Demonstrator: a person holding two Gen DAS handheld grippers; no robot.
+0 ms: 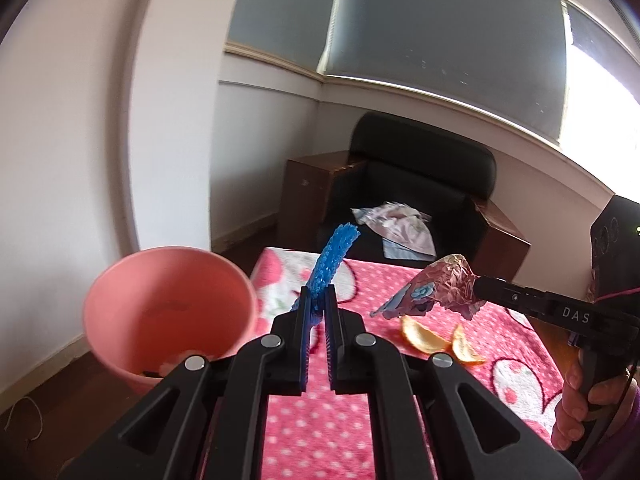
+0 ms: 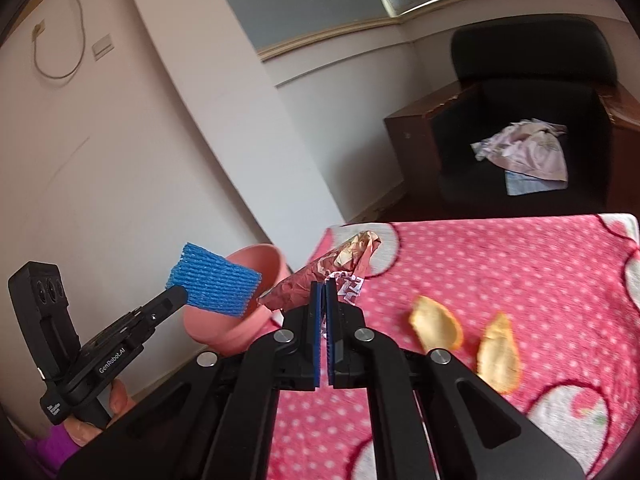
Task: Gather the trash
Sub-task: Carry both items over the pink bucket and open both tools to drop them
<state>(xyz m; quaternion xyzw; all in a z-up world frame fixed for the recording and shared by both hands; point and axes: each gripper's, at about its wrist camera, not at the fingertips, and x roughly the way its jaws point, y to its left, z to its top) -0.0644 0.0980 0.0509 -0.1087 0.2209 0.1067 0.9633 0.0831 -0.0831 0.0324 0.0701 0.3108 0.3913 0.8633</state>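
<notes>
My left gripper (image 1: 319, 298) is shut on a blue foam net (image 1: 332, 260) and holds it above the table, right of the pink bin (image 1: 168, 304). The net also shows in the right wrist view (image 2: 216, 288), in front of the bin (image 2: 248, 316). My right gripper (image 2: 324, 286) is shut on a crumpled foil wrapper (image 2: 320, 276) and holds it in the air over the table; the wrapper shows in the left wrist view (image 1: 436, 288). Two orange peels (image 1: 424, 338) (image 1: 466, 350) lie on the pink dotted cloth, also seen in the right wrist view (image 2: 436, 324) (image 2: 498, 356).
The table carries a pink dotted cloth (image 2: 500, 264). The bin stands at its left edge, with some trash at its bottom. Behind the table is a black armchair (image 1: 420, 184) with crumpled cloth (image 1: 396, 224) on its seat. A white wall is on the left.
</notes>
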